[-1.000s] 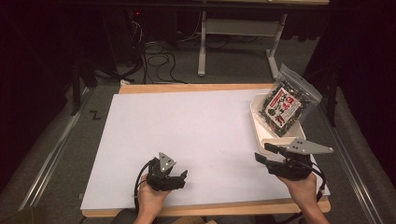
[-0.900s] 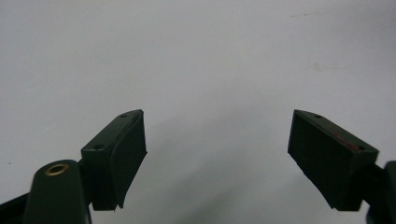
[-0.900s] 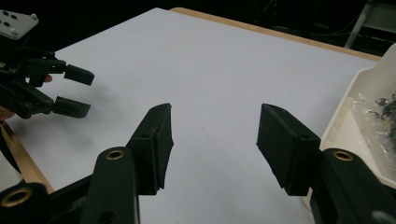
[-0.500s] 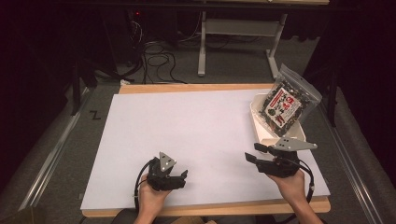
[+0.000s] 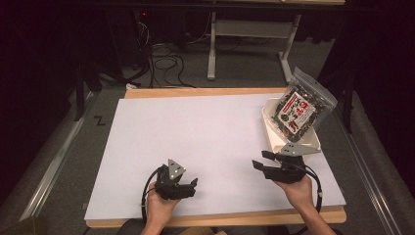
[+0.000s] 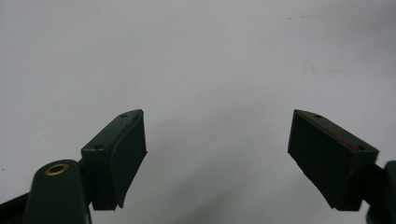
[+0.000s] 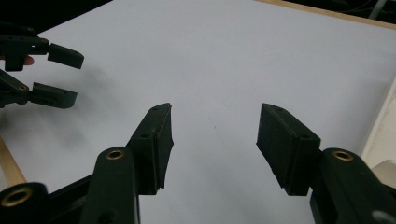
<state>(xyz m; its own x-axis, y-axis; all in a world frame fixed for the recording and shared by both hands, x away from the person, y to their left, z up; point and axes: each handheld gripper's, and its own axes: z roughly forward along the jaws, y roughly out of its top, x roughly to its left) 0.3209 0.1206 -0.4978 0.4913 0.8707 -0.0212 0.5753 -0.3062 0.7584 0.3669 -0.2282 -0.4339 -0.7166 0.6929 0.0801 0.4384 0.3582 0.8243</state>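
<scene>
Near the table's [image 5: 220, 93] front edge, left gripper [image 5: 192, 184] and right gripper [image 5: 260, 160] hover wide, holding nothing.

Lab: dark room, floor cables [image 5: 164, 58], white-covered table [image 5: 205, 132].

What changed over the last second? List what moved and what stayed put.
The right claw moved left and slightly toward the person, away from the white tray, swinging to point left across the white sheet. It is open and empty; nothing was gripped or released. The left claw, the tray and the snack bag leaning in it stayed as they were.
</scene>
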